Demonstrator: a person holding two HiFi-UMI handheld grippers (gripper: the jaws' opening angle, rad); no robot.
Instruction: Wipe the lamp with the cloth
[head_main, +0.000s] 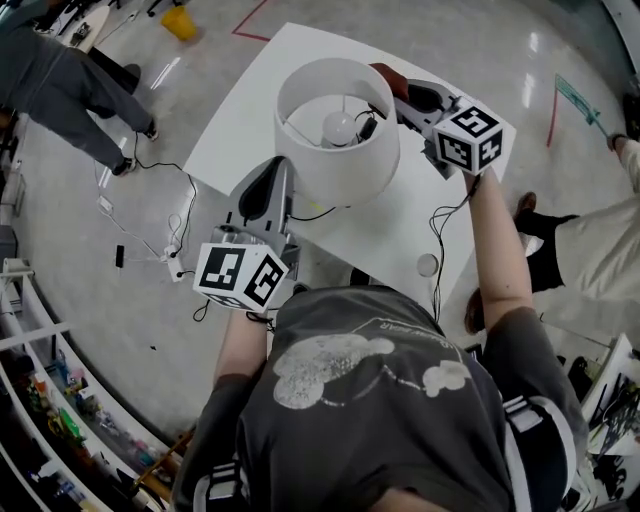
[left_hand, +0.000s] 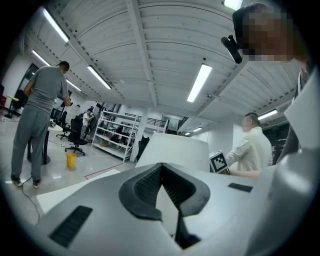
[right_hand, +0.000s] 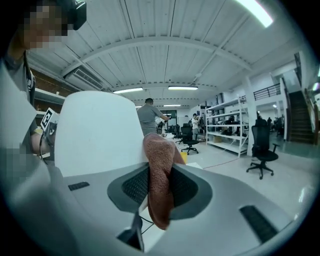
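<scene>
Table lamp (head_main: 335, 165) standing on white table (head_main: 400, 235), bulb (head_main: 340, 127) showing inside its drum shade. Right gripper (head_main: 405, 97) pinching rust-brown cloth (right_hand: 160, 185) just beside lamp's far right rim. Left gripper (head_main: 272, 188) sitting at lamp's near left side, jaws pressing together, gripping nothing.

Cloth (right_hand: 160, 185) looked rough brown terry, lamp shade (head_main: 345, 185) smooth matt white, table (head_main: 400, 225) matt white, floor (head_main: 470, 40) glossy.
</scene>
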